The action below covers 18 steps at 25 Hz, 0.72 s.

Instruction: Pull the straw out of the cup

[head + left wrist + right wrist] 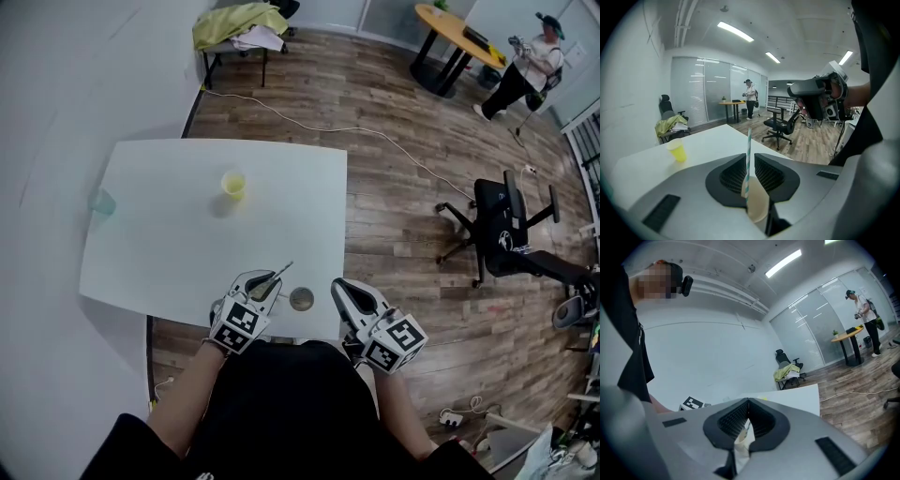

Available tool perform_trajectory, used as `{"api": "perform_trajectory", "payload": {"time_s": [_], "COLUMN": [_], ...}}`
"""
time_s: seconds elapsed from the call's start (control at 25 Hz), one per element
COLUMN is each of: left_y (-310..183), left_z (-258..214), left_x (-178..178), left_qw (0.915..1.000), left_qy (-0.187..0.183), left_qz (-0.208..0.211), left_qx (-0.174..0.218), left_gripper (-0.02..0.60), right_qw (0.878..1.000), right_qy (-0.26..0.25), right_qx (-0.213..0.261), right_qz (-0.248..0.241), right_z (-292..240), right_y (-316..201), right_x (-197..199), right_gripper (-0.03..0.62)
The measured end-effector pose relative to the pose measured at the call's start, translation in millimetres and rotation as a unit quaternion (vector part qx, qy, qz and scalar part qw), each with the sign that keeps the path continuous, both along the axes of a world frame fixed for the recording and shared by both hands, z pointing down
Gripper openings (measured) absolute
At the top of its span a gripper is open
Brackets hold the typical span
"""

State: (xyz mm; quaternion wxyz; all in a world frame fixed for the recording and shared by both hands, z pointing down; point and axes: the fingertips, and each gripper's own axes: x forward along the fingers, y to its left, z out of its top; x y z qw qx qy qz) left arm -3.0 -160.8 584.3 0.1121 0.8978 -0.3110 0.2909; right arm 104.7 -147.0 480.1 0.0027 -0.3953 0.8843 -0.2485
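A white-and-teal striped straw stands between the pads of my left gripper, which is shut on it. A beige cup sits just under those jaws, at the straw's lower end; whether the end is inside it I cannot tell. In the head view the left gripper is over the table's near edge, and the straw pokes out up and to the right. My right gripper hovers apart to the right. Its jaws meet at the tips. Something pale shows in the gap behind them.
On the white table stand a yellow cup at mid-table and a teal cup at the left edge. A round grey disc lies between the grippers. An office chair and a floor cable are to the right.
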Motion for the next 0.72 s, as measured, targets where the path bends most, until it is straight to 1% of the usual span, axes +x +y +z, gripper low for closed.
{"api": "perform_trajectory", "payload": {"time_s": [0.12,0.28,0.72], "left_y": [-1.7,-3.4,-7.3], "left_z": [3.9,5.5,18.3], "left_x": [1.4,6.8,6.7], "left_qw": [0.9999,0.9998,0.9986], "left_qy": [-0.012,-0.016,-0.042], "left_qz": [0.002,0.011,0.026], "left_qx": [-0.006,-0.002,-0.016], "left_gripper": [0.049,0.052,0.055], "right_qw": [1.000,1.000,0.999], "right_qy": [-0.001,-0.002,-0.005], "right_qx": [-0.001,-0.002,-0.007], "right_qz": [0.006,0.013,0.031], "right_z": [0.1,1.2,4.6], "right_y": [0.3,2.1,0.2], "right_x": [4.0,8.3,14.8], "right_gripper": [0.017,0.017,0.017]}}
